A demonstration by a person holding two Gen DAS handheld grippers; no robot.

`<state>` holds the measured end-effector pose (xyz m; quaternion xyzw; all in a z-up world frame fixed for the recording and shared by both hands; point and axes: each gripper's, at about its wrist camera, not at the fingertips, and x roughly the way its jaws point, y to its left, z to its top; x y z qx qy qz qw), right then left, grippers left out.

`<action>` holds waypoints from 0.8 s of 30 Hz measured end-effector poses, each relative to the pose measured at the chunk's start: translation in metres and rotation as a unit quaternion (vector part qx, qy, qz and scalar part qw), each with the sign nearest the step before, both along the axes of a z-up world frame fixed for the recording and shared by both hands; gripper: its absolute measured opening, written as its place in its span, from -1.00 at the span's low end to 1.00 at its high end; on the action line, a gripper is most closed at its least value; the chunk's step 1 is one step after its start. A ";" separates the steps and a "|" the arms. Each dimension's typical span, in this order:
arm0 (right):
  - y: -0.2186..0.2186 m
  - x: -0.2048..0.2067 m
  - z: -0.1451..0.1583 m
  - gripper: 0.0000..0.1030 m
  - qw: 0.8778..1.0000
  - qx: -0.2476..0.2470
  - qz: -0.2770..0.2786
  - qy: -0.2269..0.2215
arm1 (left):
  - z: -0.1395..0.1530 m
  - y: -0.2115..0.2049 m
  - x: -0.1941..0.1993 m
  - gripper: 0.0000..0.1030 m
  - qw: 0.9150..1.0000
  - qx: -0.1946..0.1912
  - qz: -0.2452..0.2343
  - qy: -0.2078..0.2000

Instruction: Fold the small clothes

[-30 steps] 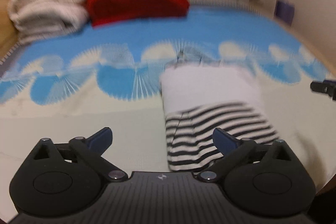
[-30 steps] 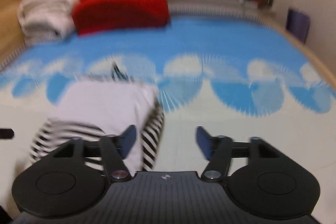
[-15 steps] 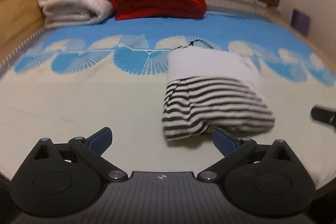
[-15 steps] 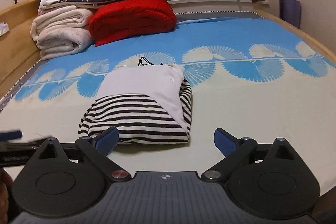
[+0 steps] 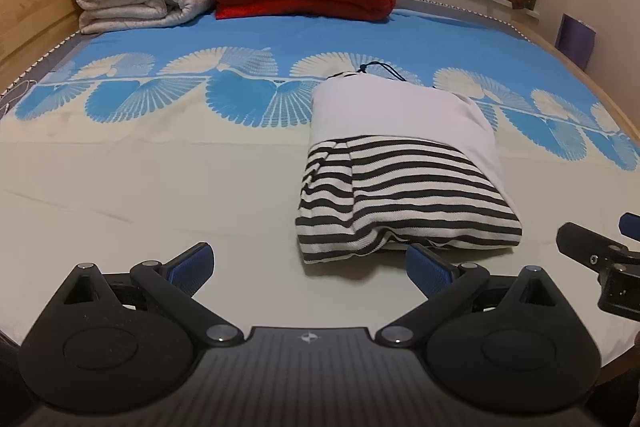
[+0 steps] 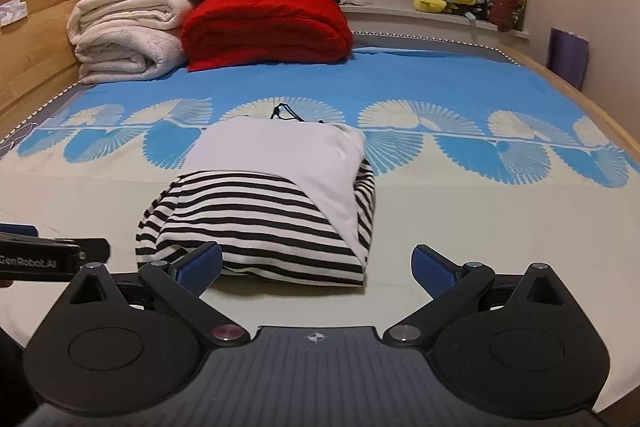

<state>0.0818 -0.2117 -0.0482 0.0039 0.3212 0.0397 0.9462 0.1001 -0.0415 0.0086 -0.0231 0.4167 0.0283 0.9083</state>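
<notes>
A folded black-and-white striped garment with a plain white panel on top [image 5: 400, 163] lies on the bed; it also shows in the right wrist view [image 6: 268, 203]. A dark drawstring pokes out at its far edge. My left gripper [image 5: 310, 267] is open and empty, just short of the garment's near left corner. My right gripper [image 6: 316, 265] is open and empty, right in front of the garment's near edge. The right gripper's tip shows at the right edge of the left wrist view [image 5: 600, 255]; the left gripper's tip shows at the left edge of the right wrist view [image 6: 52, 251].
The bed has a blue-and-cream fan-pattern sheet [image 6: 440, 83]. Folded cream blankets [image 6: 124, 35], a red blanket [image 6: 268, 27] and a plush shark are stacked at the far end. A wooden bed frame runs along the left. Soft toys sit on the windowsill.
Both grippers have pulled back from the folded garment and steadied, so it sits farther ahead. The garment has stayed folded where it lies.
</notes>
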 end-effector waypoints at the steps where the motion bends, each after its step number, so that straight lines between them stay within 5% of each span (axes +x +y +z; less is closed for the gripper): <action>1: 0.000 0.000 -0.001 0.96 1.000 0.000 -0.001 0.000 | 0.000 -0.001 0.000 0.98 1.000 0.001 -0.002 0.000; 24: 0.028 0.006 0.003 0.97 0.999 -0.016 0.022 -0.015 | -0.003 -0.005 0.000 0.98 1.000 -0.011 -0.013 0.002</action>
